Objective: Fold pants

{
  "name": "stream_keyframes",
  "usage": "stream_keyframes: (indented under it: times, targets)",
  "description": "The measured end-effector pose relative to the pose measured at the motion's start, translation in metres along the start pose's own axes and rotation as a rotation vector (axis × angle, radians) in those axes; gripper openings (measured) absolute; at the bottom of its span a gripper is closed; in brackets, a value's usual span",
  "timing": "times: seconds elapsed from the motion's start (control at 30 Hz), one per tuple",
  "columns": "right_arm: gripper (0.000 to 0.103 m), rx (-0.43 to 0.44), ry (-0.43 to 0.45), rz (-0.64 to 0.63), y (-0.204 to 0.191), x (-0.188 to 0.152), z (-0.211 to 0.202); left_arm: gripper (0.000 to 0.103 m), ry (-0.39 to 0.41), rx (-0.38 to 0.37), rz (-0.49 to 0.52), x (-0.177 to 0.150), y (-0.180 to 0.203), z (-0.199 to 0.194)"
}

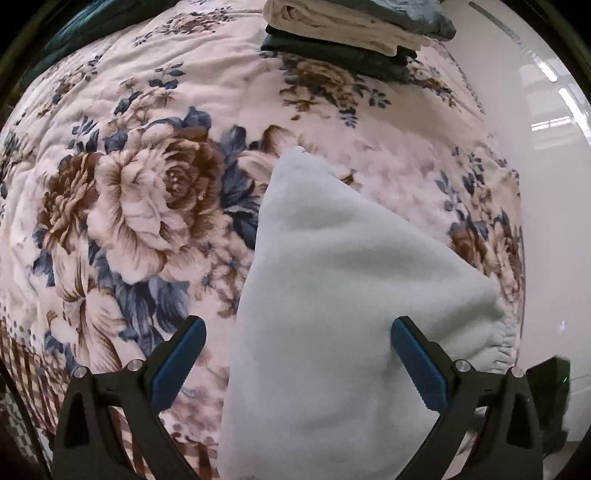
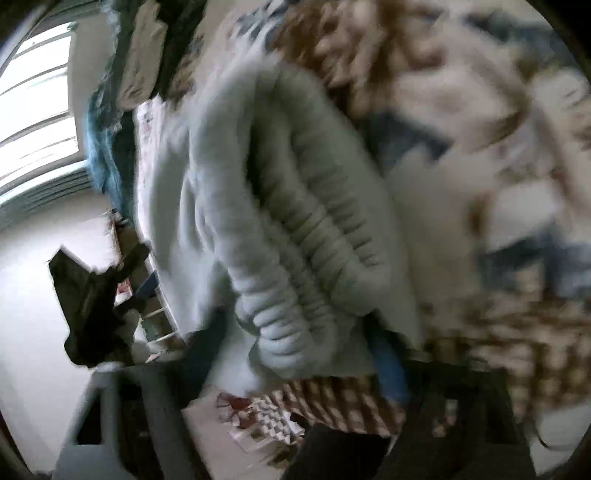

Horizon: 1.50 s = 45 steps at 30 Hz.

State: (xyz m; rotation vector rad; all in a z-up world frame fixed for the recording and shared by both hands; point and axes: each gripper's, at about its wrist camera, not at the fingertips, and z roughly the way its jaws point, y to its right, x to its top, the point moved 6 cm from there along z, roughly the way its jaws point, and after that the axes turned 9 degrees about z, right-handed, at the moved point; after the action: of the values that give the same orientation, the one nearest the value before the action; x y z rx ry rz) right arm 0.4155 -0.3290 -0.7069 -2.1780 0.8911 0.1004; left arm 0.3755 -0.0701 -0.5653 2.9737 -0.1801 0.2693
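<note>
We see the left gripper (image 1: 298, 334) spread wide over the pale blue pants (image 1: 332, 280), folded on the floral blanket (image 1: 129, 192). Right view blurred; we cannot tell that gripper's state. Folded stack (image 1: 354, 33) behind.

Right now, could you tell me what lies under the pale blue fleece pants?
The pale blue fleece pants lie folded on the floral blanket, whose print shows all around them. Anything directly beneath the fabric is covered and cannot be seen.
</note>
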Motion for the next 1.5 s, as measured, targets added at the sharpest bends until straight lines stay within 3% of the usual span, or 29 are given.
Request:
stream_keyframes:
  times: [0.07,0.2,0.3,0.4,0.5,0.67,0.73,0.8,0.83,0.97,1.03,1.07,1.13,1.2,1.27,1.3,1.37,1.43,1.5]
  targets:
    - [0.032,-0.02,0.026,0.028,0.006,-0.006,0.002,0.103,0.042,0.046,0.031,0.001,0.002,-0.004]
    - [0.029,-0.088,0.211,-0.01,0.006,-0.013,-0.058,0.103,0.05,0.003,0.059,-0.003,0.01,-0.007]
    - [0.029,-0.129,0.195,0.038,0.03,-0.004,-0.06,0.103,0.029,-0.028,0.051,-0.003,0.013,-0.003]
    - [0.031,-0.182,0.136,0.064,0.048,0.009,-0.026,0.103,0.019,-0.015,0.052,0.01,0.013,0.001]
    - [0.033,-0.208,0.142,0.07,0.046,0.016,-0.014,0.103,0.015,-0.086,0.012,0.038,0.009,0.004]
    - [0.034,-0.231,0.163,0.063,0.035,0.009,-0.012,0.102,-0.162,-0.288,-0.131,0.087,-0.003,0.068]
    - [0.034,-0.252,0.17,0.063,0.03,0.005,-0.012,0.077,-0.208,-0.335,-0.18,0.102,-0.01,0.093]
    - [0.034,-0.269,0.183,0.062,0.039,0.007,-0.026,0.049,-0.277,-0.28,-0.179,0.106,-0.02,0.114]
    - [0.034,-0.271,0.191,0.067,0.041,0.008,-0.03,0.046,-0.302,-0.24,-0.136,0.106,-0.022,0.121]
    - [0.034,-0.31,0.207,0.092,0.037,0.012,-0.034,0.05,-0.312,0.021,0.207,0.108,-0.022,0.13]
    - [0.034,-0.337,0.207,0.103,0.037,0.015,-0.03,0.05,-0.291,0.149,0.317,0.115,-0.022,0.129]
    - [0.034,-0.351,0.204,0.108,0.037,0.017,-0.027,0.051,-0.289,0.156,0.321,0.119,-0.021,0.128]
    - [0.038,-0.368,0.168,0.107,0.033,0.021,-0.019,0.052,-0.292,0.031,0.224,0.127,-0.02,0.119]
    - [0.048,-0.345,0.132,0.135,0.034,0.021,-0.023,0.059,-0.272,-0.108,0.101,0.134,-0.023,0.102]
    - [0.072,-0.317,0.105,0.139,0.029,0.019,-0.033,0.071,-0.2,-0.223,0.028,0.137,-0.027,0.073]
    - [0.076,-0.323,0.118,0.131,0.026,0.018,-0.042,0.08,-0.169,-0.243,0.015,0.135,-0.029,0.062]
    - [0.078,-0.361,0.182,0.086,0.014,0.017,-0.065,0.083,-0.122,-0.299,-0.001,0.123,-0.028,0.042]
    - [0.079,-0.367,0.241,0.035,-0.003,0.021,-0.081,0.083,-0.137,-0.365,-0.018,0.112,-0.025,0.041]
    - [0.083,-0.32,0.306,-0.022,-0.026,0.033,-0.092,0.083,-0.173,-0.427,-0.027,0.099,-0.016,0.052]
